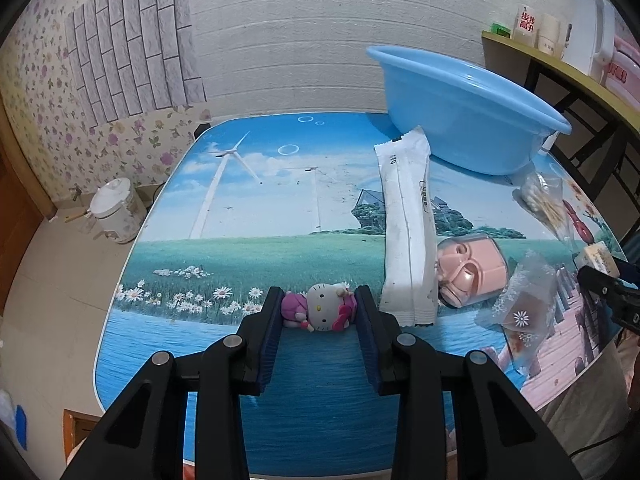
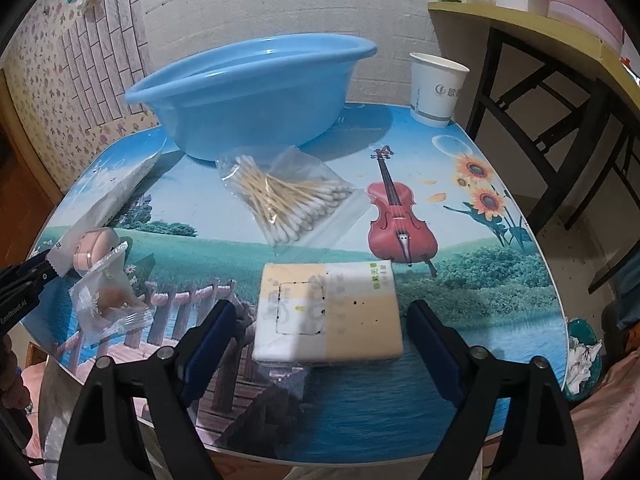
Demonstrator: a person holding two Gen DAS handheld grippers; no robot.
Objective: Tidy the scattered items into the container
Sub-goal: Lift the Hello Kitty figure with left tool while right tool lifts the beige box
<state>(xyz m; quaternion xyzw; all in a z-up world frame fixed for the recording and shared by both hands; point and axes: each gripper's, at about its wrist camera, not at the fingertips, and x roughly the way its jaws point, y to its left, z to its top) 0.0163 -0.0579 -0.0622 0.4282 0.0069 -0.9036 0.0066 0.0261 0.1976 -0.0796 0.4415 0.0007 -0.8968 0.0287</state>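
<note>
My left gripper [image 1: 319,300] is shut on a small Hello Kitty toy [image 1: 324,308], low over the picture-printed table [image 1: 248,208]. The right gripper [image 2: 322,310] stands open around a flat tissue pack [image 2: 360,320] that lies on the table, with a gap at each pad. The blue basin [image 2: 248,92] sits at the table's far side, tilted on its rim. Scattered in front of it are a bag of cotton swabs [image 2: 288,196], a long white packet [image 1: 408,232], a pink case [image 1: 476,272] and a clear wrapped snack [image 1: 524,308].
A paper cup [image 2: 438,88] stands right of the basin near the table's far edge. A yellow-topped bench [image 2: 520,20] with bottles and boxes stands to the right. A white bucket [image 1: 116,208] sits on the floor at the left.
</note>
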